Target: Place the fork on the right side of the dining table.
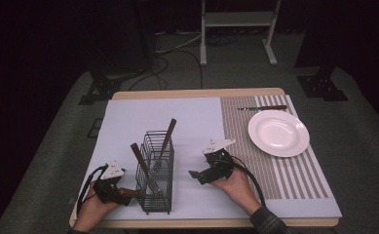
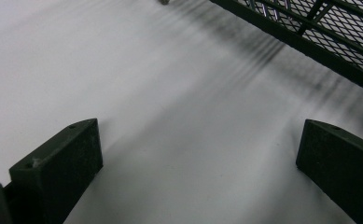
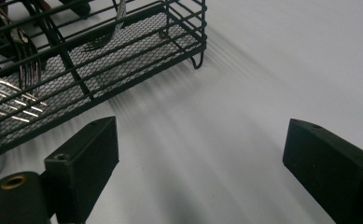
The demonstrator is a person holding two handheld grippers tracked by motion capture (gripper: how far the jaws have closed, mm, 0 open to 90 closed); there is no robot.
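Two forks [image 1: 154, 155] stand in the wire basket [image 1: 156, 202]; a knife [image 1: 262, 107] lies beyond the plate [image 1: 278, 132]. Left gripper [image 1: 110, 187] and right gripper [image 1: 210, 170] both gape wide, holding nothing.

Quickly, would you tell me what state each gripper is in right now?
Left gripper: open, holding nothing, beside the wire basket.
Right gripper: open, holding nothing, over the white mat.

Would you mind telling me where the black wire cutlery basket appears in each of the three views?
High view: the wire basket stands at lower centre-left on the pale mat, between the two hand-held grippers.
Left gripper view: its mesh base and frame cross the upper right corner.
Right gripper view: it fills the upper left.
Shared landmark: the pale mat beneath it.
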